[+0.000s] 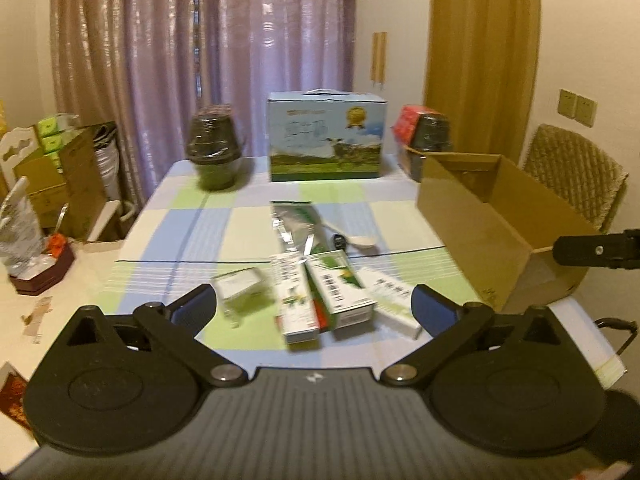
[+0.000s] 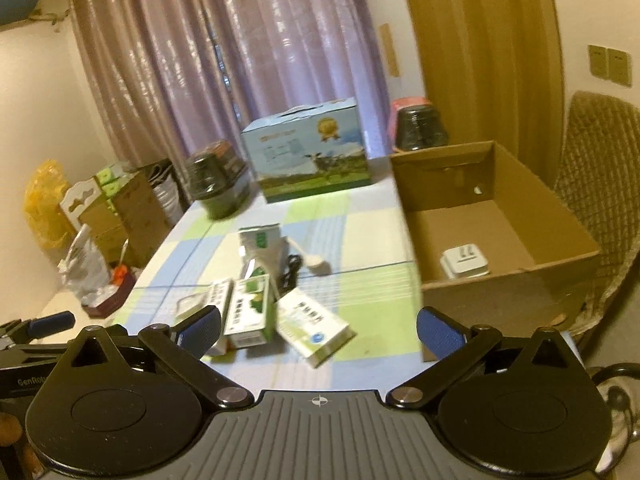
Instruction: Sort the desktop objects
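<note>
Several small medicine boxes lie in a cluster on the checked tablecloth: a green box point(image 1: 340, 290) point(image 2: 250, 312), a white and red box point(image 1: 294, 300), a small pale box point(image 1: 240, 290) and a white box point(image 1: 394, 300) point(image 2: 312, 326). Behind them lie a foil pouch point(image 1: 294, 224) point(image 2: 262, 246), a white spoon point(image 1: 356, 240) point(image 2: 316, 262) and a black cable point(image 2: 292, 272). My left gripper point(image 1: 314, 310) is open above the near boxes, holding nothing. My right gripper point(image 2: 318, 330) is open too, over the white box. A white charger point(image 2: 464, 266) lies inside the cardboard box point(image 2: 500, 296) point(image 1: 492, 232) at the right.
At the table's far edge stand a blue milk carton case point(image 1: 326, 140) point(image 2: 310, 152) and two dark wrapped jars point(image 1: 214, 152) point(image 1: 430, 136). A wicker chair point(image 1: 572, 176) is behind the cardboard box. Boxes and bags point(image 1: 60, 168) crowd the floor at left. The right gripper's finger point(image 1: 596, 252) shows at the right edge.
</note>
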`<action>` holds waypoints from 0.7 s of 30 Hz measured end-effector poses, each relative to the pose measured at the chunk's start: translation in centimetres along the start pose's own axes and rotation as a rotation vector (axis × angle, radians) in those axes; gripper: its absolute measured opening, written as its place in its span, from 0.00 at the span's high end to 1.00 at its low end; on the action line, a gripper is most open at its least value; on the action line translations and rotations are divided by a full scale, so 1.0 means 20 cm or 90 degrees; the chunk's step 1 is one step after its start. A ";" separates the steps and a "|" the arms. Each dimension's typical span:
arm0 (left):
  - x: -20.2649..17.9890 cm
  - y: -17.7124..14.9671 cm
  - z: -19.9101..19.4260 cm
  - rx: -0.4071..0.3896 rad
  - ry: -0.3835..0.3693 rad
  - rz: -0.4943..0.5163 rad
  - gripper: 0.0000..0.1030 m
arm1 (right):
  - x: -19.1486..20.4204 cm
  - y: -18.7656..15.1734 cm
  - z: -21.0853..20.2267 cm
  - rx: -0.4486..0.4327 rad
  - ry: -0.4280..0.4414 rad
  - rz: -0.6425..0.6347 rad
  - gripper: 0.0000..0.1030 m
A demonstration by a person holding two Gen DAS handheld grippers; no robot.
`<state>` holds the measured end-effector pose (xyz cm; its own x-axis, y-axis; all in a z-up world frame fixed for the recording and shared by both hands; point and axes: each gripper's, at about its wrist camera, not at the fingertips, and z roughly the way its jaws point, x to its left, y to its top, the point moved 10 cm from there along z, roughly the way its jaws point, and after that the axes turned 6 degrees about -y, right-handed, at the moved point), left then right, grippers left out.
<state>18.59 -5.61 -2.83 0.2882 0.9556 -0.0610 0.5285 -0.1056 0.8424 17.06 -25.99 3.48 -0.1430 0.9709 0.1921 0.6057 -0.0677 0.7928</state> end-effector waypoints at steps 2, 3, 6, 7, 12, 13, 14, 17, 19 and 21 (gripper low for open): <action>0.05 -0.01 -0.02 0.000 0.011 0.001 0.01 | 0.04 -0.01 0.02 0.002 0.005 -0.008 0.02; 0.07 -0.02 -0.03 0.001 0.015 -0.001 0.01 | 0.05 -0.02 0.03 0.002 0.007 -0.011 0.02; 0.11 -0.03 -0.05 -0.001 0.009 -0.010 0.01 | 0.09 -0.04 0.06 0.005 0.017 -0.019 0.02; 0.13 -0.03 -0.06 -0.003 0.008 -0.014 0.01 | 0.10 -0.04 0.06 0.004 0.020 -0.025 0.02; 0.17 -0.04 -0.02 0.005 0.024 -0.010 0.01 | 0.15 -0.07 0.12 0.008 0.026 -0.044 0.02; 0.18 -0.05 0.00 0.009 0.023 -0.013 0.01 | 0.16 -0.08 0.13 0.009 0.027 -0.047 0.02; 0.19 -0.06 0.02 0.011 0.022 -0.016 0.01 | 0.17 -0.09 0.14 0.010 0.027 -0.049 0.02; 0.21 -0.10 0.08 0.024 0.021 -0.019 0.01 | 0.19 -0.12 0.20 0.018 0.027 -0.057 0.02; 0.21 -0.12 0.12 0.033 0.017 -0.019 0.01 | 0.20 -0.13 0.23 0.022 0.031 -0.064 0.02; 0.22 -0.14 0.16 0.039 0.016 -0.018 0.01 | 0.23 -0.15 0.27 0.024 0.035 -0.077 0.02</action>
<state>20.87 -1.93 -7.18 0.2521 0.9652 -0.0703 0.5845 -0.0940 0.8059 18.91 -20.06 -1.09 -0.2583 0.9574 0.1290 0.6099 0.0580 0.7904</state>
